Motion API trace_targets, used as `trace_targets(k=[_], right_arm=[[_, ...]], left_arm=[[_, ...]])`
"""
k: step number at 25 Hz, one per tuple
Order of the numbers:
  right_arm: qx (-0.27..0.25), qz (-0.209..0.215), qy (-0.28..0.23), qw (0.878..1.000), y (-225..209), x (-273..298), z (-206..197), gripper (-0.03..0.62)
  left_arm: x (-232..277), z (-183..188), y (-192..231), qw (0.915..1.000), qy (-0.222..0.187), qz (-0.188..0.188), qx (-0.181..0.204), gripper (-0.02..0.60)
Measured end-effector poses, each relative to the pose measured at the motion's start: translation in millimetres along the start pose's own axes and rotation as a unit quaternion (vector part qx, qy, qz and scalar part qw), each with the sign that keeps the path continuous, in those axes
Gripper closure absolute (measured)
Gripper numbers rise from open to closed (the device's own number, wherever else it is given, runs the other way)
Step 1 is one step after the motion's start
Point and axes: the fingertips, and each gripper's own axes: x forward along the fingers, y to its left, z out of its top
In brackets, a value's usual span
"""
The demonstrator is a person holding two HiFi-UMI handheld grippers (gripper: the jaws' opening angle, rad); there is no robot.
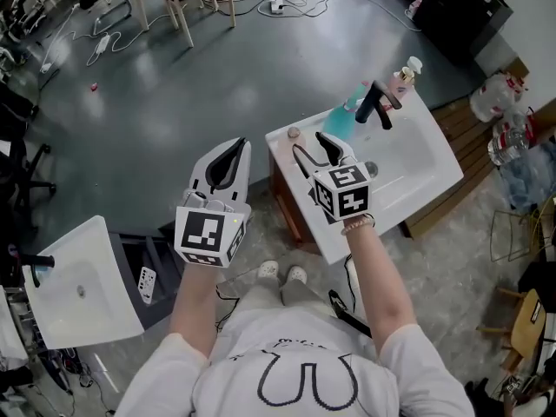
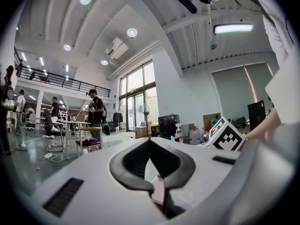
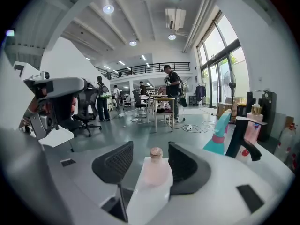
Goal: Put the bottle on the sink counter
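Observation:
A small pale bottle (image 1: 294,133) with a round pinkish cap stands upright on the near left corner of the white sink counter (image 1: 300,224). My right gripper (image 1: 307,142) reaches to it from the front. In the right gripper view the bottle (image 3: 153,172) stands between the jaws of that gripper (image 3: 150,150), which are spread wide; a gap shows beside the left pad (image 3: 117,161), so nothing presses on it. My left gripper (image 1: 230,150) hovers over the floor left of the sink, its jaws meeting at the tips (image 2: 150,142) with nothing in them.
A black faucet (image 1: 375,104), a teal bottle (image 1: 347,120) and a pink pump bottle (image 1: 402,78) stand along the sink's far edge. A second white sink (image 1: 78,285) is at lower left. Water bottles (image 1: 508,137) lie at right. Chairs and cables sit on the far floor.

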Motion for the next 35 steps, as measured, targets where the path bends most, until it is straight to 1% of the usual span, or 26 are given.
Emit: trace_targets(k=[8, 14, 17, 23, 28, 33, 35], right_arm=[[-0.026, -0.007, -0.032, 0.999, 9.7, -60.7, 23.4, 0.363], [-0.058, -0.034, -0.073, 0.995, 11.1, -109.3, 48.8, 0.452], [-0.065, -0.049, -0.090, 0.993, 10.3, -131.4, 59.4, 0.496], [-0.073, -0.072, -0.120, 0.987, 7.3, -170.2, 76.7, 0.543], [-0.089, -0.089, -0.137, 0.982, 7.5, -193.6, 90.5, 0.553], [-0.069, -0.119, -0.169, 0.976, -3.2, -218.8, 106.6, 0.554], [-0.074, -0.132, -0.178, 0.972, -6.3, -227.3, 113.1, 0.556]], left_arm=[[-17.0, 31.2, -23.2, 0.9997, -0.018, -0.004, 0.015, 0.572], [-23.6, 43.8, -28.5, 0.9990, -0.029, -0.007, 0.032, 0.572], [-24.8, 47.5, -31.4, 0.9988, -0.032, -0.009, 0.037, 0.572], [-24.4, 58.4, -35.9, 0.9978, -0.046, -0.012, 0.046, 0.572], [-25.5, 64.8, -35.2, 0.9971, -0.056, -0.011, 0.051, 0.572], [-27.7, 72.5, -31.4, 0.9961, -0.067, -0.004, 0.058, 0.572], [-29.3, 75.9, -28.9, 0.9956, -0.073, -0.001, 0.059, 0.572]])
